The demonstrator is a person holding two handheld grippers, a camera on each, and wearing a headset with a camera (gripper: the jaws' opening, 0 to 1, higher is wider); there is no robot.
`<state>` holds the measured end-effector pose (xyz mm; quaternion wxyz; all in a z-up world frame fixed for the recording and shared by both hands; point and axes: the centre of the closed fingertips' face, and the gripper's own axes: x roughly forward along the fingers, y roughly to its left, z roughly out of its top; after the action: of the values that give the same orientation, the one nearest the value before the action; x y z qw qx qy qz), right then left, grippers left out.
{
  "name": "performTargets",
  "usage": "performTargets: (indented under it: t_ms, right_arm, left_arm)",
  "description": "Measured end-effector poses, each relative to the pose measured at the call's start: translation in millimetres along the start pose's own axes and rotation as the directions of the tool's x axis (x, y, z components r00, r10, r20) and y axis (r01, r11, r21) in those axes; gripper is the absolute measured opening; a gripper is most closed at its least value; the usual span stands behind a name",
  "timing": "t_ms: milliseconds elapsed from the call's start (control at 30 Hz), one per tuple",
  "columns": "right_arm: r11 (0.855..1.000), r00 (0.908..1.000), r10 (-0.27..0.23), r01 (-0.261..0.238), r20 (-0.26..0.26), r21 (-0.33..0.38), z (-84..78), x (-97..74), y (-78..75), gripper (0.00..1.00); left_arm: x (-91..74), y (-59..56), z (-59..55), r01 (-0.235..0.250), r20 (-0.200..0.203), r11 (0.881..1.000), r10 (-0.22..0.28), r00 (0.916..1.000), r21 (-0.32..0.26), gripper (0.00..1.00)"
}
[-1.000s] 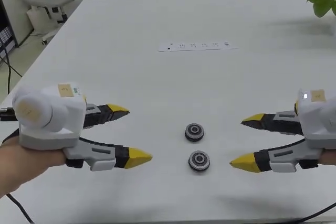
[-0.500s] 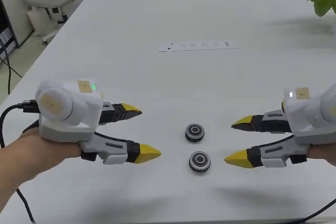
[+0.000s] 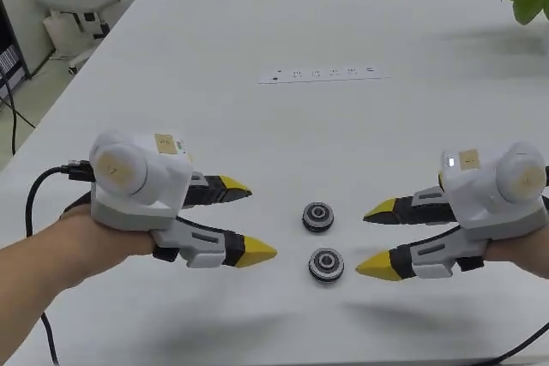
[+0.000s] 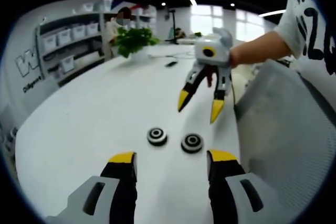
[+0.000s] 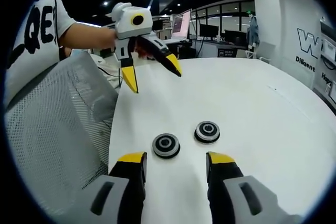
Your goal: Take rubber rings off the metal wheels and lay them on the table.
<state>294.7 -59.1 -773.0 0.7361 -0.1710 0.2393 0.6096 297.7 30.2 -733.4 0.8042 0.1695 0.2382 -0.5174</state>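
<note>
Head view: two wheels lie mid-table (image 3: 257, 126) – the far wheel (image 3: 318, 216) and, just this side of it, the near wheel (image 3: 326, 263), each with its dark ring (image 3: 312, 264) on, so nothing is stripped yet. The left gripper (image 3: 260, 220) and right gripper (image 3: 364, 240) flank the pair, tips pointing inward, jaws spread and empty, clear of the metal. It looks like a set-up for one side to steady a wheel while the other peels.

Left gripper view: its own jaws (image 4: 172, 157) stand wide apart, and both wheels sit just ahead in the gap between them. The right gripper (image 4: 199, 106) faces back from beyond, gaping too.

Right gripper view: the same picture mirrored – parted tips (image 5: 176, 157) frame the near wheel (image 5: 166, 145) and far wheel (image 5: 208, 131), with the left gripper (image 5: 153, 77) hovering opposite, well short of contact.
</note>
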Motion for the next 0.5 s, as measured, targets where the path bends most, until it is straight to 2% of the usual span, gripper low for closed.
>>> performTargets:
  t_ms: [500]
  right_arm:
    - [0.999,0.9985,0.05,-0.051,-0.022,-0.014,-8.5,18.3,8.1,0.36]
  left_arm:
    - [24.8,-11.4,-2.3,0.069,-0.016,0.998,-0.069,0.9975,0.008,0.47]
